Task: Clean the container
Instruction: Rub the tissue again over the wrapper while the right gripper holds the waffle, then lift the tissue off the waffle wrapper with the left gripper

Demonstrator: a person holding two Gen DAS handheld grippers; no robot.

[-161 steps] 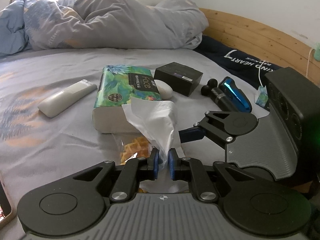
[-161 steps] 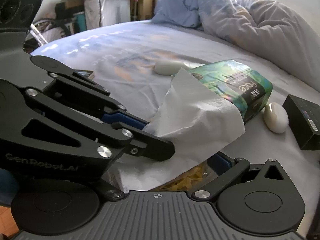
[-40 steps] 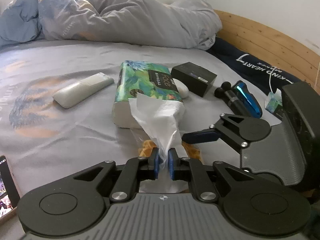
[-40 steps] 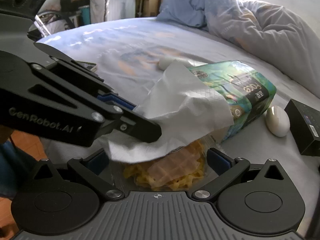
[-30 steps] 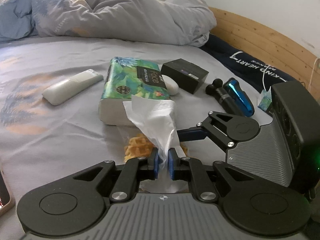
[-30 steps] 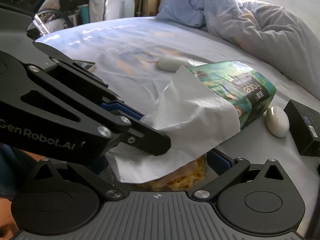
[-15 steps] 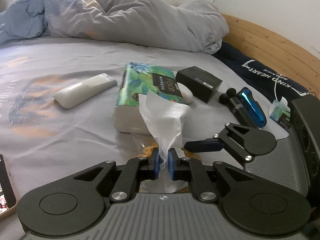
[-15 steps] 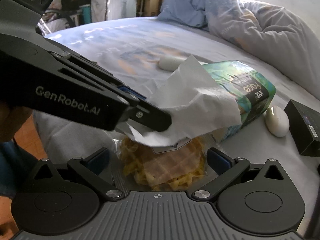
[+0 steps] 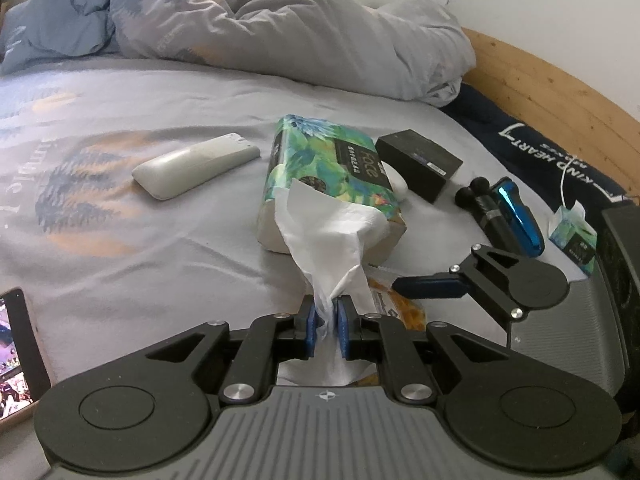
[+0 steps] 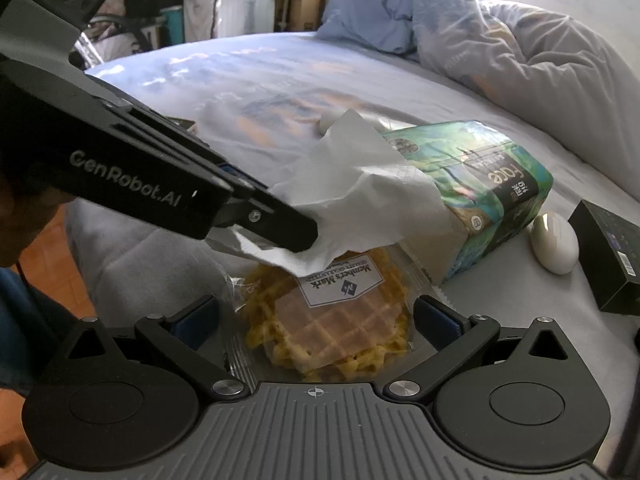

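My left gripper [image 9: 327,320] is shut on a white tissue [image 9: 328,232], pinched between its blue pads, just above the bed. In the right wrist view the left gripper's tip [image 10: 296,232] holds the tissue [image 10: 360,188] over the far edge of a clear plastic waffle pack [image 10: 332,320] with a white label. My right gripper [image 10: 316,314] has a pad on each side of that pack and holds it. In the left wrist view only an orange corner of the pack [image 9: 404,310] shows under the tissue, beside the right gripper's finger [image 9: 432,283].
A green tissue pack [image 9: 332,176] lies just behind on the grey bedsheet [image 9: 120,240]. Around it lie a white remote [image 9: 192,164], a black box [image 9: 420,164], a white mouse [image 10: 554,242], a blue shaver [image 9: 516,216] and a phone [image 9: 16,344]. A duvet [image 9: 260,28] is piled at the back.
The left gripper has swung the tissue back and forth over the waffle pack; now the tissue sits further back, so more of the pack's top shows. The right gripper has stayed around the pack.
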